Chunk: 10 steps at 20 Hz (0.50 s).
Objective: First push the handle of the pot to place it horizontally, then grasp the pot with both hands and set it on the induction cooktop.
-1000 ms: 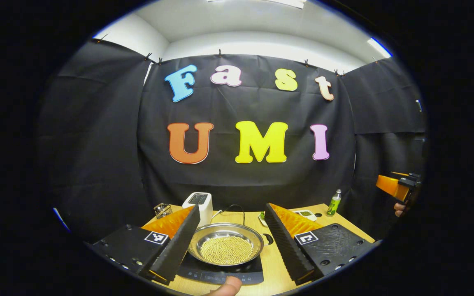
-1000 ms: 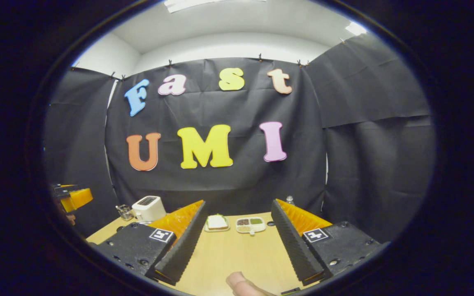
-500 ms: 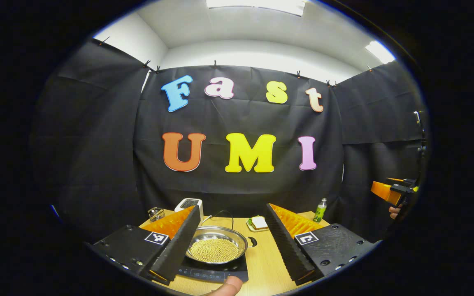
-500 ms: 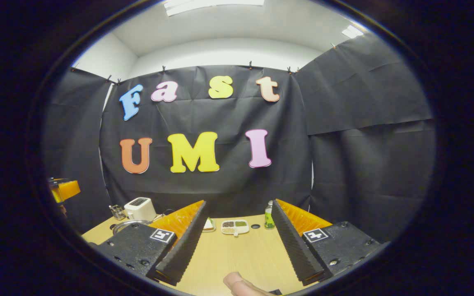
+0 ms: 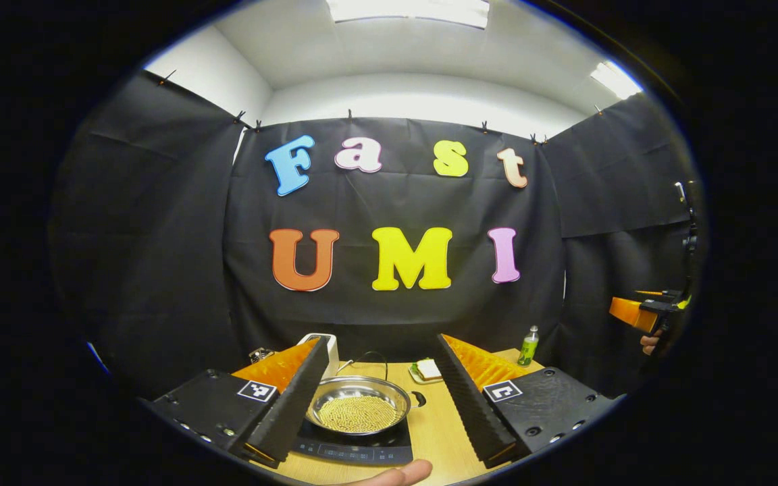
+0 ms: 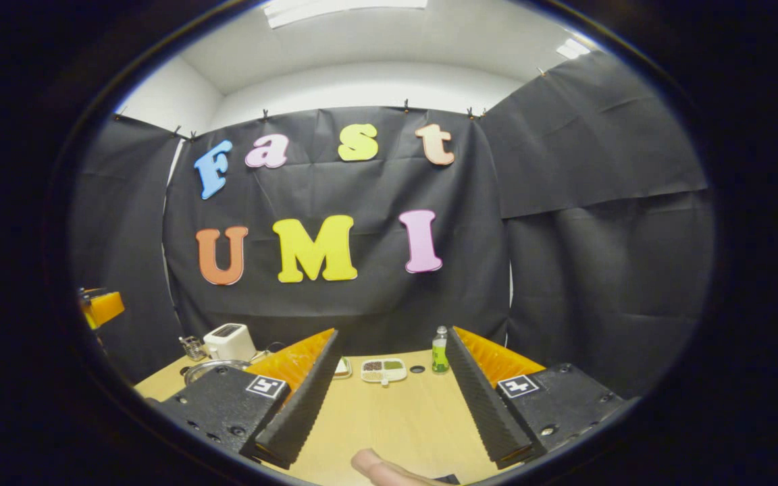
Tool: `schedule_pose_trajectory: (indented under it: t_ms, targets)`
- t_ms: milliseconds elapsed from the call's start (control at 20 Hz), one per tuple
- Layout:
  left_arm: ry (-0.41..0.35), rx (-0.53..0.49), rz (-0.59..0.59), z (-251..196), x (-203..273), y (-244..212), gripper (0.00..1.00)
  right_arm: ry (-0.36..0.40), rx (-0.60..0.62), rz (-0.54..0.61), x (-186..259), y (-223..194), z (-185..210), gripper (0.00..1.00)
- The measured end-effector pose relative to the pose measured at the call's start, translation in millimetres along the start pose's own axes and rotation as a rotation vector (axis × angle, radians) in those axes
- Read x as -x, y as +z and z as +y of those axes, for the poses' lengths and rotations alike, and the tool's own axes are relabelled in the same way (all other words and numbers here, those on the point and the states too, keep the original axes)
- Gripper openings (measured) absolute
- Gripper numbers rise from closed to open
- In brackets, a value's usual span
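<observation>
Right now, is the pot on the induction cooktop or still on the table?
On it: the pot sits level on the induction cooktop, between the open left gripper's fingers, untouched.

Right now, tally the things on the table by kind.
Cookware, pot: 1
Appliances, induction cooktop, toaster: 2
Food dishes, sandwich plate, divided tray: 2
Bottle: 1
Wire basket: 1
Total: 7

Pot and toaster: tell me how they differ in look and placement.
The pot is shiny metal, round and shallow; the toaster is white, boxy and upright. The pot sits on the cooktop and holds small yellowish beads; the toaster stands behind it on the table, its contents unseen. Both rest untouched, apart from the open left gripper.
</observation>
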<state>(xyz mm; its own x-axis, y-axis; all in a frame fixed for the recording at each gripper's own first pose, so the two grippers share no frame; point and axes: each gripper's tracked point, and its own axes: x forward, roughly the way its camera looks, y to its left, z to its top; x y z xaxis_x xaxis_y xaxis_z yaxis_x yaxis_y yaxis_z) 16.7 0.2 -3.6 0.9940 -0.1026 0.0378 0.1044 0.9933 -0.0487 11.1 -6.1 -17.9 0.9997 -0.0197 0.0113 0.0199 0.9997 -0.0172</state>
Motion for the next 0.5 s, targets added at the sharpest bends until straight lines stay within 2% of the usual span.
schedule_pose_trajectory:
  t_ms: [150,200,250,400,450,500]
  targets:
    - [0.024,-0.001,-0.026,11.6,2.5,4.1,0.95,-0.004,0.012,0.002,4.4,-1.8,0.1,0.96]
    - [0.029,0.0,-0.024,13.1,2.3,2.4,0.84,-0.001,0.014,0.002,6.6,-2.2,0.9,0.96]
    - [0.028,0.003,-0.018,12.9,3.8,0.8,0.95,0.005,0.014,0.002,7.8,-1.5,2.2,0.96]
    - [0.024,0.004,-0.004,13.5,5.1,-3.2,0.95,0.02,0.021,-0.003,13.4,-3.8,2.8,0.96]
    - [0.026,-0.003,-0.01,15.1,4.5,-1.8,0.85,0.021,0.023,-0.006,14.0,-3.9,2.6,0.96]
    - [0.03,-0.009,-0.017,15.9,5.5,-1.3,0.95,0.019,0.019,-0.01,15.4,-3.4,2.2,0.99]
